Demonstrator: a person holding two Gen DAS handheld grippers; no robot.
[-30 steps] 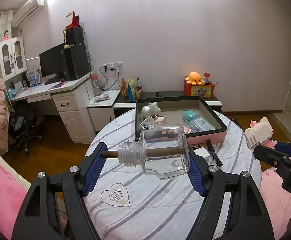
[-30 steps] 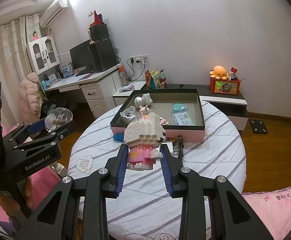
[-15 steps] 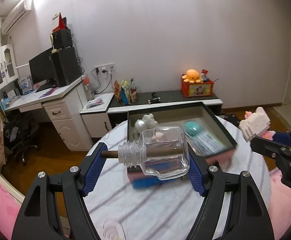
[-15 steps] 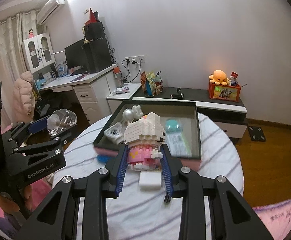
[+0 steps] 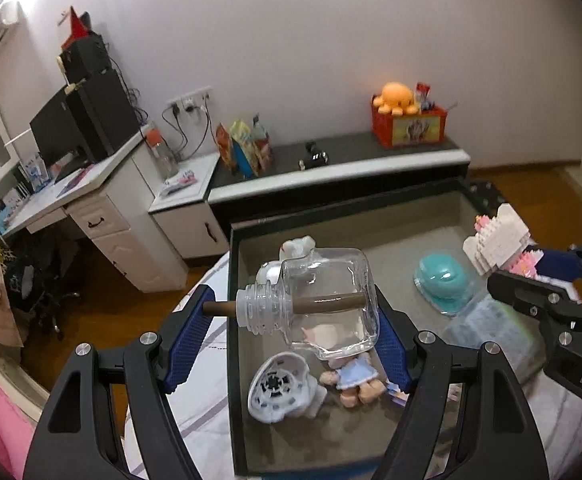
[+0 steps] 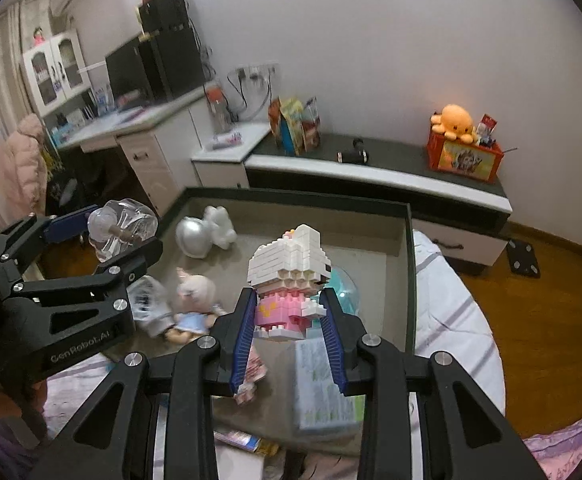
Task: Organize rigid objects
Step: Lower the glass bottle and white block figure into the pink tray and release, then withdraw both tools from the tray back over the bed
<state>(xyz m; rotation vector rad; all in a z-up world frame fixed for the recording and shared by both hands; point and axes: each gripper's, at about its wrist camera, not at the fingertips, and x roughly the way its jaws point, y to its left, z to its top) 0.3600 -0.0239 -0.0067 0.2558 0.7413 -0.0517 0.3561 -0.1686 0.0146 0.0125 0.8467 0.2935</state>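
Black left tongs [image 6: 103,240] lettered "GenRobot.AI"

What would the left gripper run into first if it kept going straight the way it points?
Probably the small doll on the tray floor, just beyond the glass bottle held by the left gripper; depth is uncertain.

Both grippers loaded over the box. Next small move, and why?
Probably lower the right gripper to set the brick figure on bare box floor right of the doll; the left gripper holds the glass bottle clear.
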